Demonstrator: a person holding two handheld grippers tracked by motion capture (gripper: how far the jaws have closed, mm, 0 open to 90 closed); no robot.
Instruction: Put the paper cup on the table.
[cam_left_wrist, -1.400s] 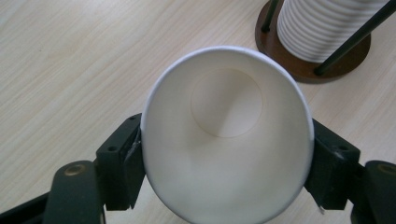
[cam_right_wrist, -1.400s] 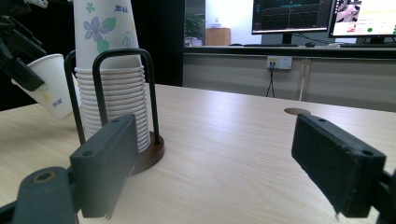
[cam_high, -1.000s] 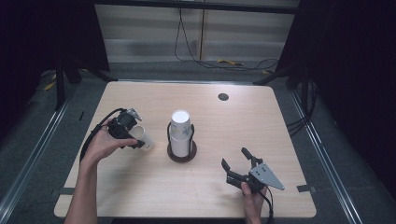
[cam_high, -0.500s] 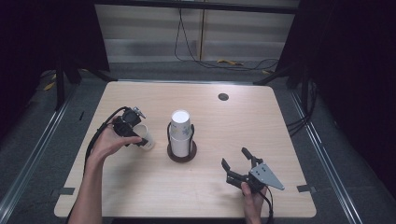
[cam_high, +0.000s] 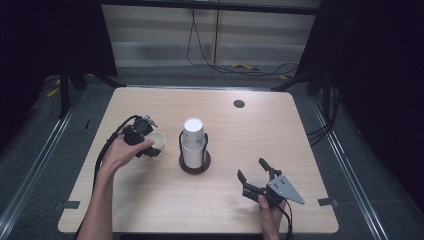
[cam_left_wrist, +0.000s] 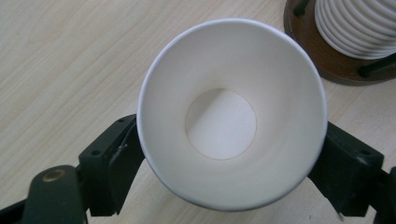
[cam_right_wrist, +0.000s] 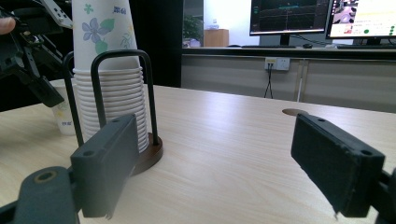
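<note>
Beside the flower-printed cup stack (cam_high: 193, 141), left gripper (cam_high: 148, 149) jaws clamp a cup (cam_left_wrist: 232, 114); right gripper (cam_high: 257, 176) jaws wide.

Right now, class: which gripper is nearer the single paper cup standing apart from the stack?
Left. The left gripper has its jaws on either side of the single paper cup; the right gripper sits open, beyond the cup stack.

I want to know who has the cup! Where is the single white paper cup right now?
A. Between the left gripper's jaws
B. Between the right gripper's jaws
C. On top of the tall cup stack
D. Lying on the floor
A: the left gripper has its black jaws pressed on both sides of the paper cup.
</note>
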